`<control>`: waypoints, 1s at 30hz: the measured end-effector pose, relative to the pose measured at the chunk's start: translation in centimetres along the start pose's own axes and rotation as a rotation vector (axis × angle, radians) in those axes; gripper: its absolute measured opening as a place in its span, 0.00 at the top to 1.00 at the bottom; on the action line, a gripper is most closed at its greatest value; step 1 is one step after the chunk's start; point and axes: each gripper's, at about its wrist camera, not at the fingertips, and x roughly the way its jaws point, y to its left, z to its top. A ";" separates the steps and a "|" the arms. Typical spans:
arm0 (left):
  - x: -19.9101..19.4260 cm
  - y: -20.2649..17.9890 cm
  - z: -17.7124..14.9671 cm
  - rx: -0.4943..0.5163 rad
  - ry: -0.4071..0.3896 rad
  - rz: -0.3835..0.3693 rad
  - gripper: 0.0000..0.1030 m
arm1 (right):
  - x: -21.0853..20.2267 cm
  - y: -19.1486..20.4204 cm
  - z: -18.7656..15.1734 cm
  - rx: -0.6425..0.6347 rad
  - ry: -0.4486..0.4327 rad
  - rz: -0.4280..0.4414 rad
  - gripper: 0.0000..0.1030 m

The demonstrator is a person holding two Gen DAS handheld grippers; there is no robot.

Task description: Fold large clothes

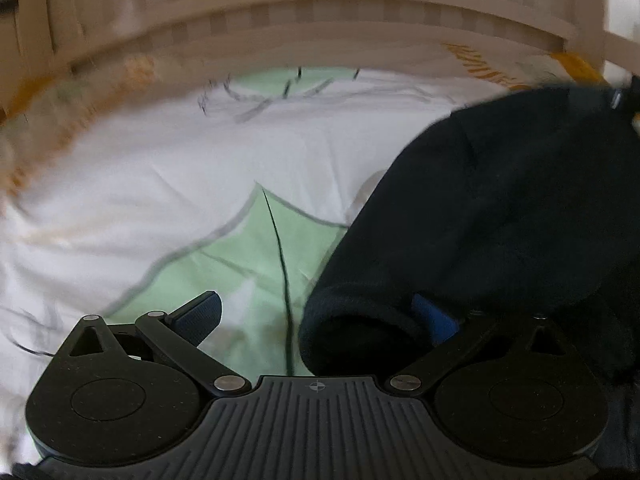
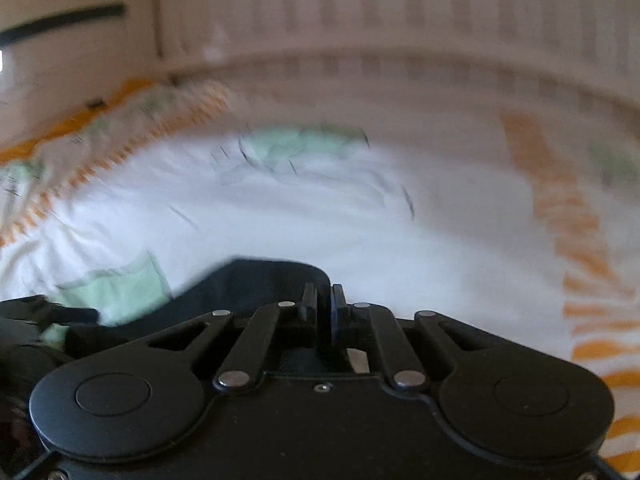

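Now my right gripper fingers pressed together, pinching dark garment edge thinly; may slip. Left gripper fingers spread, sleeve cuff over one finger, could snag.

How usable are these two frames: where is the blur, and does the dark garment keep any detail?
Left wrist view: bedspread and headboard streaked with motion blur, the left claw sharp, the dark garment nearly featureless except its ribbed cuff. Right wrist view: heavier smear on the orange border, the right claw crisp; fisheye bends the headboard in both views.
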 end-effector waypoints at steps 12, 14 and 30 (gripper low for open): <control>-14.8 2.4 -5.7 -0.208 0.005 -0.248 0.00 | -22.3 9.4 -5.7 -0.547 -0.269 0.065 0.89; -16.5 2.7 -7.6 -0.238 0.038 -0.281 0.00 | -24.5 11.2 -8.1 -0.636 -0.256 0.086 0.89; -22.6 5.4 -13.1 -0.371 0.102 -0.340 0.00 | -32.1 11.4 -15.1 -0.216 0.042 0.159 0.41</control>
